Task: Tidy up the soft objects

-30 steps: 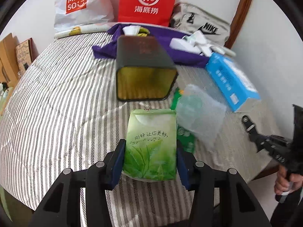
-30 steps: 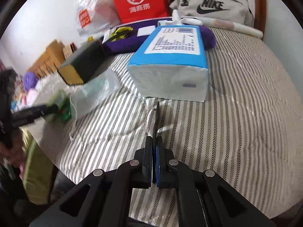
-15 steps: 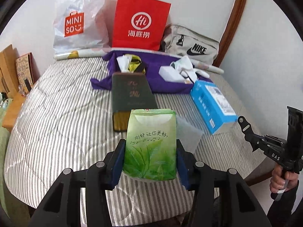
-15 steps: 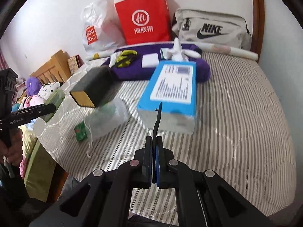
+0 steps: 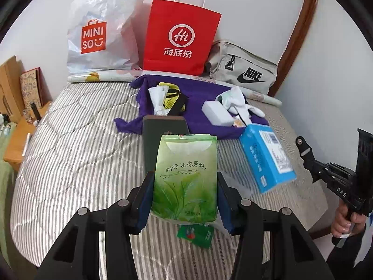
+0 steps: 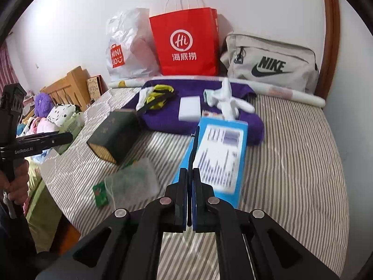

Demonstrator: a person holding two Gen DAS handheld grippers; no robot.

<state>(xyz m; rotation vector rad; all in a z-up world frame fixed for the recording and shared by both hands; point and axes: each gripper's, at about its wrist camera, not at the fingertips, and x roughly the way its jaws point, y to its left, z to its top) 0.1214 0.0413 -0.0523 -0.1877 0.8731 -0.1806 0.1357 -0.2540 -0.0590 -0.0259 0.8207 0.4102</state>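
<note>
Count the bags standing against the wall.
3: white plastic bag leftmost, red paper bag in the middle, grey Nike bag rightmost. Others may be hidden behind them.

A green tissue pack point(image 5: 185, 179), printed with tea leaves and Chinese script, is held upright above the striped bed. A blue tissue pack point(image 6: 220, 156) is laid flat on the cover, label upward, its far end touching a purple cloth point(image 6: 198, 116). White socks point(image 6: 225, 100), a white sponge block point(image 6: 190, 108) and what may be yellow-black gloves point(image 6: 158, 95) are scattered on that cloth.
</note>
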